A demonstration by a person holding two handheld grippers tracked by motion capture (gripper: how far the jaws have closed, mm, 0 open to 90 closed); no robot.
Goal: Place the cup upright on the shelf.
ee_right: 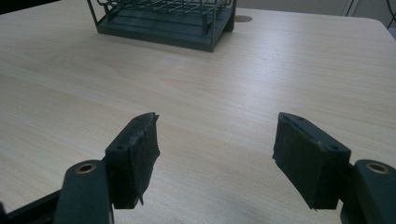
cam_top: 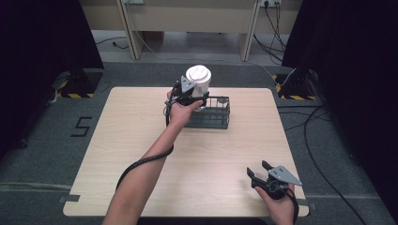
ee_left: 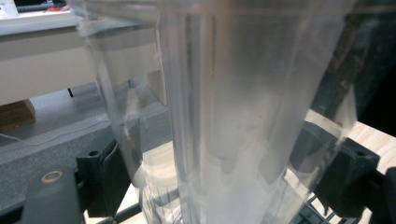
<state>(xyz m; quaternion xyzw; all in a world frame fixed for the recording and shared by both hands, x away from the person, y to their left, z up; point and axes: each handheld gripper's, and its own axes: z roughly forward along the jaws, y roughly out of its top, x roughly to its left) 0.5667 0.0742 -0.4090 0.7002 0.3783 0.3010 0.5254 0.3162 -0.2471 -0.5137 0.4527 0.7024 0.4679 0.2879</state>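
Item: tall translucent plastic cup with a white ridged lid [cam_top: 199,79], held upright in my left gripper [cam_top: 191,99], whose jaws are pinched on its lower wall from either side; in the left gripper view the cup's clear ribbed body [ee_left: 243,112] stands between the two black pads [ee_left: 109,179]. Position: the cup is at the far middle of the pale wooden table [cam_top: 141,122], over the left end of the dark green wire basket with a solid base [cam_top: 211,112]; its long axis runs straight up, lid topmost, and its foot seems to sit at or just inside the basket's rim, though I cannot tell whether it rests on the basket floor or hangs above it. Governing relation, as I judge it: cup directly above the basket's left end, so the next move runs along the cup's own axis, down to seat it or up to clear the wires. Obstruction: the basket's wire walls close around the base; nothing else nearby. Second tool: my right gripper [cam_top: 265,176], jaws spread wide and holding nothing, low over the near right corner of the table, well apart from the basket [ee_right: 163,21]; the left is far the nearer hand
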